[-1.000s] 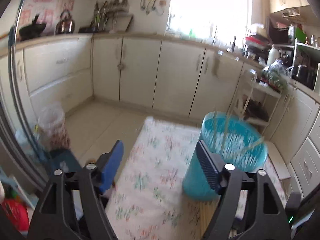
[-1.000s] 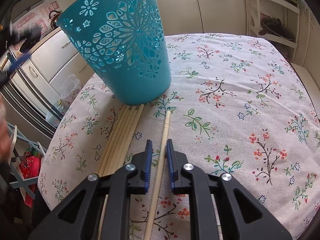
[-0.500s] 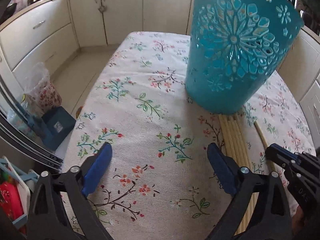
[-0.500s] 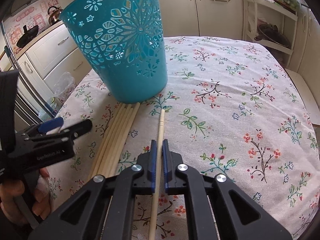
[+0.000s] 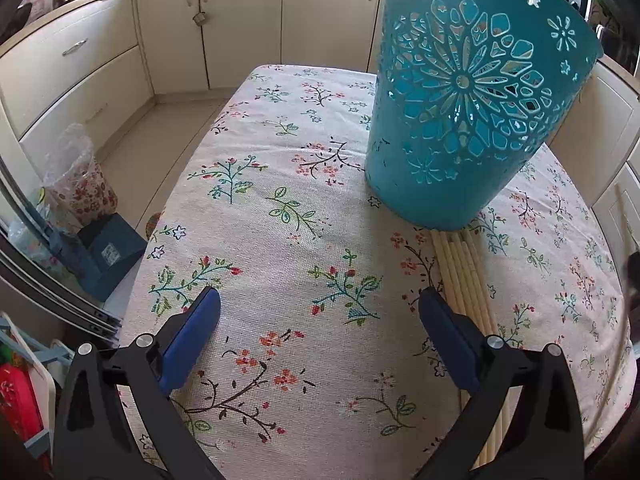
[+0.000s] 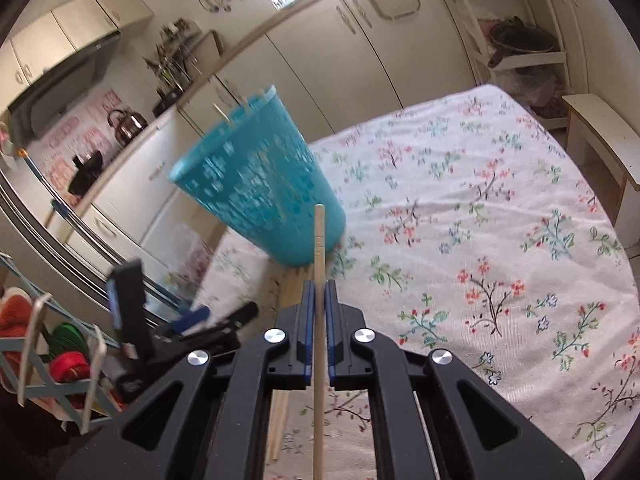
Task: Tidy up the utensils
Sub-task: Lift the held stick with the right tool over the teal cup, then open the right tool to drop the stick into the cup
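The left wrist view looks forward and down from low over the near end of the floral tablecloth point(image 5: 280, 200), close to the teal basket point(image 5: 460, 120) at its upper right. The right wrist view sits higher and tilted, facing across the same tablecloth point(image 6: 480, 220) toward the kitchen cabinets point(image 6: 320, 60). The 2 views share the basket point(image 6: 260, 192), the cloth, and the bundle of chopsticks point(image 5: 460, 268) at the basket's base.
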A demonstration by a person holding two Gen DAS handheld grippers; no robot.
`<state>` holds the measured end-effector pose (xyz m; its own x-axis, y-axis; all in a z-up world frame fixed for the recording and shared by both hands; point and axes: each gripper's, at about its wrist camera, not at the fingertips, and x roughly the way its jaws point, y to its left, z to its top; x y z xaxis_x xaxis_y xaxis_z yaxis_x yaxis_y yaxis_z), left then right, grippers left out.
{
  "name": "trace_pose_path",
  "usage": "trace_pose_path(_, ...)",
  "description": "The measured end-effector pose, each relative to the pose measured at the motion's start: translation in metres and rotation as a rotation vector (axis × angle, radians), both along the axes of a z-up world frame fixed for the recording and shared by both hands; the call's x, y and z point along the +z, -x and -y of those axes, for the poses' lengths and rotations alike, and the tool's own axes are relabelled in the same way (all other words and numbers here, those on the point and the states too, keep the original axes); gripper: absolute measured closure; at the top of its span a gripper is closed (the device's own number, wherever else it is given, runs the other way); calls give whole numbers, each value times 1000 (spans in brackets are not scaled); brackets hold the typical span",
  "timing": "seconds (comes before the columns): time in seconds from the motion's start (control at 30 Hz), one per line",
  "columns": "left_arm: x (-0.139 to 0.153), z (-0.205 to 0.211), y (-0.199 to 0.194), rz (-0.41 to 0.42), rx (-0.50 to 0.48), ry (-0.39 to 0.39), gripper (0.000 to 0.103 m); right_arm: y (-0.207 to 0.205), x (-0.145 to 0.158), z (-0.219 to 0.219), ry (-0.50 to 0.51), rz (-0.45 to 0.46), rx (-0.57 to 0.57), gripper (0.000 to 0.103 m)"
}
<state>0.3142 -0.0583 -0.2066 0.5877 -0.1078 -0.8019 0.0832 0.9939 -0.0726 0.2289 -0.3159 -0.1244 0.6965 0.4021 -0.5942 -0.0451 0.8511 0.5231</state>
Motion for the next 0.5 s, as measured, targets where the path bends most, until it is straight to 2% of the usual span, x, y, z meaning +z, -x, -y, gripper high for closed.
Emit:
trace_pose_path(0.17, 0, 0, -2, 0, 0, 2, 8, -3, 39, 2, -42, 105, 3, 97)
trace_pose_path(0.33, 1, -3, -2, 5, 5, 13, 8, -26, 85, -9, -60, 225, 6, 97)
trace_pose_path(0.43, 1, -5, -1, 9, 10, 16, 8, -53, 126, -23, -49, 348, -9, 97)
trace_pose_path(0.5, 1, -6, -1, 11, 17, 25, 8, -72, 153, -36, -3, 453, -40, 97)
